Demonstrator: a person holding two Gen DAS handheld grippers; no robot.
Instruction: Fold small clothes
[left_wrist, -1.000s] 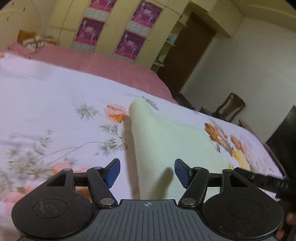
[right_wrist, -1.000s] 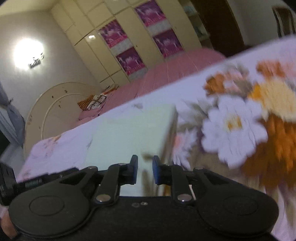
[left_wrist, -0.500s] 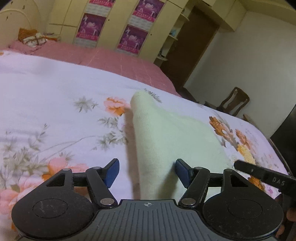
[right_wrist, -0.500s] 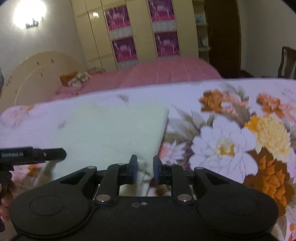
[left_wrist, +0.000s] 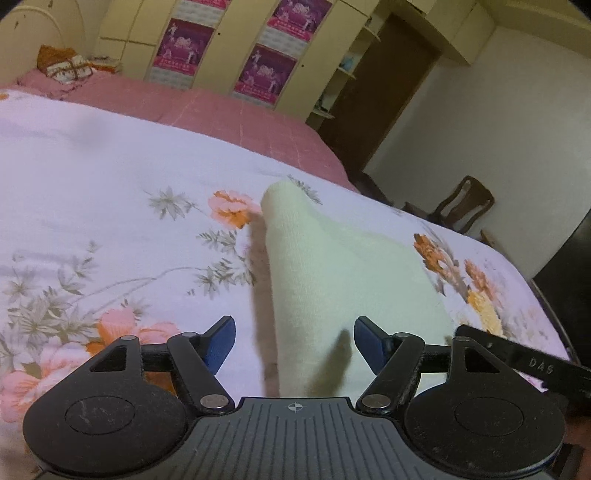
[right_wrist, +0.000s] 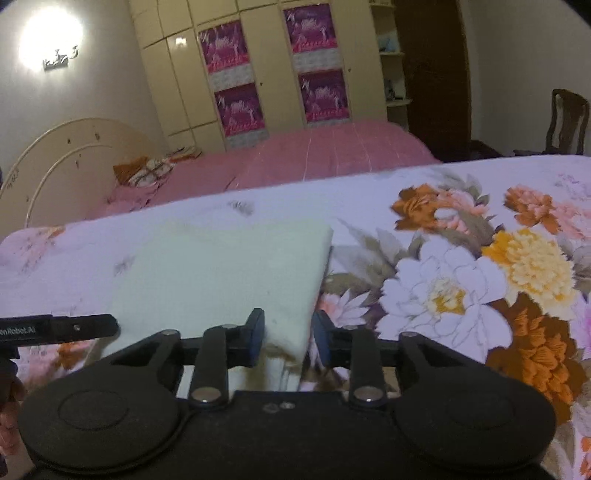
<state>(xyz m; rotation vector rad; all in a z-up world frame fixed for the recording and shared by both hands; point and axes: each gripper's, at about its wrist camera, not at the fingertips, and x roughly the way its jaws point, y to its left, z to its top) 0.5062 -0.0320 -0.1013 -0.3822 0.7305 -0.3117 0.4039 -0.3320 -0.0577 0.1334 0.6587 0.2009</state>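
A pale yellow folded cloth (left_wrist: 332, 273) lies flat on the floral bedsheet (left_wrist: 92, 192). My left gripper (left_wrist: 294, 341) is open, its jaws straddling the cloth's near left edge just above it. In the right wrist view the same cloth (right_wrist: 221, 273) lies ahead. My right gripper (right_wrist: 289, 341) is open, its blue pads either side of the cloth's near right corner. Each gripper's arm shows in the other's view: the right one (left_wrist: 524, 363) at the lower right, the left one (right_wrist: 59, 328) at the left.
A pink bed (left_wrist: 207, 107) with a cushion (left_wrist: 64, 66) lies beyond the sheet. A wardrobe with purple posters (right_wrist: 280, 70) and a dark doorway (left_wrist: 376, 96) stand behind. A wooden chair (left_wrist: 465, 203) stands at the right by the wall.
My right gripper has opened from nearly shut and levelled out, now straddling the cloth's corner. My left gripper stays open over the cloth's left edge, shifted only slightly.
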